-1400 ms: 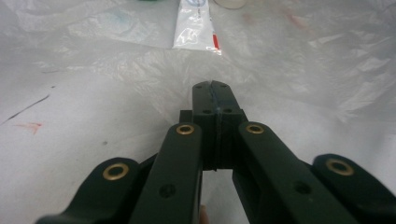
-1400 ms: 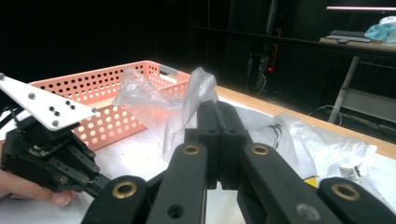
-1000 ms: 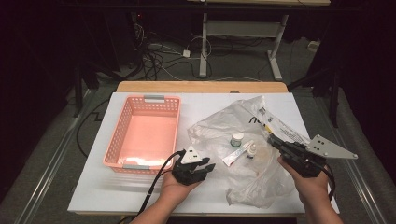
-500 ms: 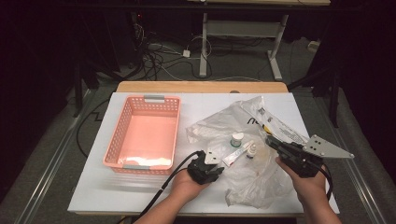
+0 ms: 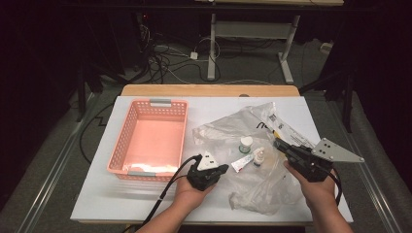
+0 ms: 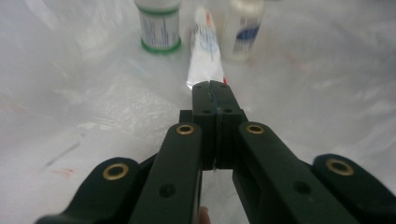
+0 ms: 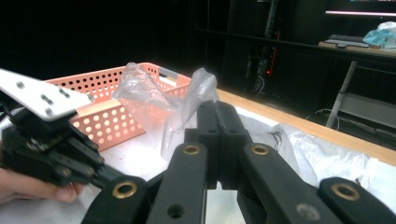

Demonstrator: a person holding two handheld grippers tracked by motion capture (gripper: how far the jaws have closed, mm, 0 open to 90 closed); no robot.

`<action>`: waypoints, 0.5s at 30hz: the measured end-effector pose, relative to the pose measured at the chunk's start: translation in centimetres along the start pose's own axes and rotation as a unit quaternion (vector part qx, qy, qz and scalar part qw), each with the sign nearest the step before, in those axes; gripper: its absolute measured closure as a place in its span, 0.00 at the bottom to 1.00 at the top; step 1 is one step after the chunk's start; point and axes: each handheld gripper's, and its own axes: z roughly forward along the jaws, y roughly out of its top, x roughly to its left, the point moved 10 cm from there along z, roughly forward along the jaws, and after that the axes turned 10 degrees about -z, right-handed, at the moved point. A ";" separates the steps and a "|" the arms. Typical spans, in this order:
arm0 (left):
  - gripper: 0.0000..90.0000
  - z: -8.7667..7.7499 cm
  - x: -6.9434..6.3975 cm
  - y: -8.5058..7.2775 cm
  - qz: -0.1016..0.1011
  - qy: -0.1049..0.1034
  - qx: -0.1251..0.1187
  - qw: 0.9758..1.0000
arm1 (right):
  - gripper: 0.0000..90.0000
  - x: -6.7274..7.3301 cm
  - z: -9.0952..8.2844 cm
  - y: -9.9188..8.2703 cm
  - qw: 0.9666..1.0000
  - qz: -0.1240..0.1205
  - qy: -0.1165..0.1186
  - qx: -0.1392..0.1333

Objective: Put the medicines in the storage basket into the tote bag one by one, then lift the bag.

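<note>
A clear plastic bag [image 5: 270,190] lies spread on the white table. On it are a small white tube [image 5: 241,164], a white jar with a green band [image 5: 246,143] and a small white bottle [image 5: 259,156]. My left gripper [image 5: 226,168] points right at the tube. Its jaws have just been closing. In the left gripper view they stand together [image 6: 214,85], pinching the flat end of the tube [image 6: 204,53]. The jar [image 6: 160,25] and bottle [image 6: 243,28] stand beyond. My right gripper [image 5: 278,143] is shut on the bag's edge and lifts the film [image 7: 187,107] above its tips [image 7: 217,106].
A pink perforated basket [image 5: 121,141] stands at the left of the table, with something pale lying at its near end. A printed label [image 5: 282,127] lies in the bag's far part. Behind the table's wooden back edge [image 5: 209,90] are cables and a desk frame.
The left gripper's jaws have come together at the tube's near end after the hand swung its tips toward it. The right gripper and the lifted bag edge have stayed put.
</note>
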 end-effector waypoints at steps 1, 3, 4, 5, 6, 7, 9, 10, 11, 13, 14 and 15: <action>0.98 -0.4 -0.1 0.4 0.002 0.001 -0.010 1.000 | 1.00 0.0 0.0 0.0 1.000 0.000 0.000 -0.001; 0.98 -1.0 -0.1 1.0 0.004 0.004 -0.025 1.000 | 1.00 -0.1 0.1 0.1 1.000 0.001 -0.002 -0.003; 0.98 -1.3 -0.1 1.3 0.003 0.005 -0.031 0.999 | 1.00 -0.1 0.1 0.1 1.000 0.000 -0.002 -0.004; 0.98 -1.5 -0.1 1.6 0.005 0.007 -0.038 0.999 | 1.00 0.0 0.1 0.1 1.000 0.000 -0.001 -0.004; 0.98 -1.8 -0.2 2.0 0.007 0.008 -0.045 0.999 | 1.00 0.0 0.1 0.2 1.000 0.000 -0.002 -0.006; 0.98 -2.0 -0.2 2.3 0.007 0.008 -0.051 0.999 | 1.00 0.0 0.1 0.2 1.000 0.001 -0.002 -0.007; 0.98 -2.3 -0.3 2.9 0.009 0.008 -0.060 0.998 | 1.00 0.0 0.1 0.3 1.000 -0.002 -0.004 -0.007; 0.98 -2.4 -0.3 3.1 0.012 0.009 -0.065 0.998 | 1.00 0.0 0.1 0.4 1.000 -0.002 -0.006 -0.009; 0.98 -2.5 -0.3 3.3 0.015 0.010 -0.068 0.998 | 1.00 -0.1 0.0 0.5 1.000 -0.001 -0.008 -0.011; 0.98 -2.6 -0.4 3.6 0.016 0.009 -0.076 0.997 | 1.00 -0.3 -0.1 0.8 1.000 -0.001 -0.014 -0.016; 0.98 -2.8 -0.5 3.8 0.019 0.010 -0.081 0.996 | 1.00 -0.3 -0.1 1.0 1.000 0.000 -0.017 -0.019; 0.98 -2.9 -0.5 4.0 0.021 0.009 -0.085 0.996 | 1.00 -0.4 -0.1 1.1 1.000 -0.002 -0.019 -0.021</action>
